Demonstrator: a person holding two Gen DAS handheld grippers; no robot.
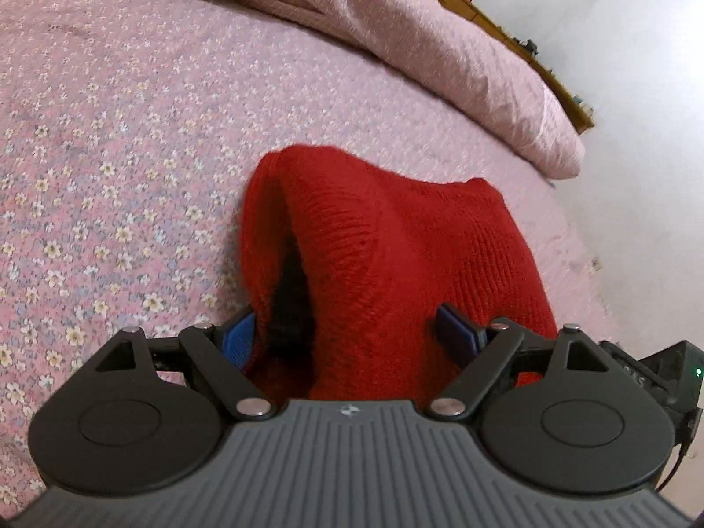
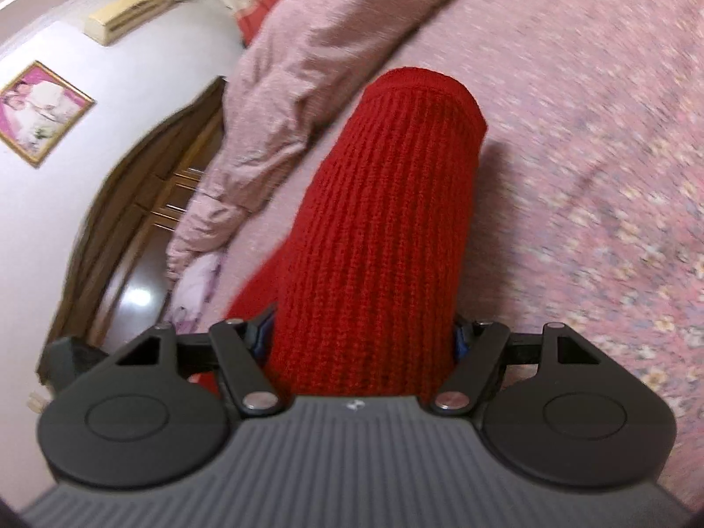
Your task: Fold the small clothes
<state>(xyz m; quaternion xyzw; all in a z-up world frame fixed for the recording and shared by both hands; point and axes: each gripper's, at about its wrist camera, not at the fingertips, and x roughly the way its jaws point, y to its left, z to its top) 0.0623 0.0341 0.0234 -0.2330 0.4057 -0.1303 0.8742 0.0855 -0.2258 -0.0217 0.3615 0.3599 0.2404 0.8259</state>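
Red knitwear fills the middle of both wrist views: a red knitted garment hangs lifted over the floral pink bedspread, held at two places. In the left wrist view the left gripper has its blue-padded fingers standing wide on either side of a bunched, peaked fold of the knit, which shows a dark opening along its left side; the cloth sits between the pads, but whether they actually press it cannot be told. In the right wrist view the right gripper has a ribbed tube of the same red knitted garment between its fingers, the pads close against both sides of the cloth, pinching it, and the tube runs away from the camera to a rounded far end. A rumpled pink quilt lies heaped along the far edge of the bed. Beyond it, in the right wrist view, a framed picture hangs on the pale wall beside a dark wooden headboard.
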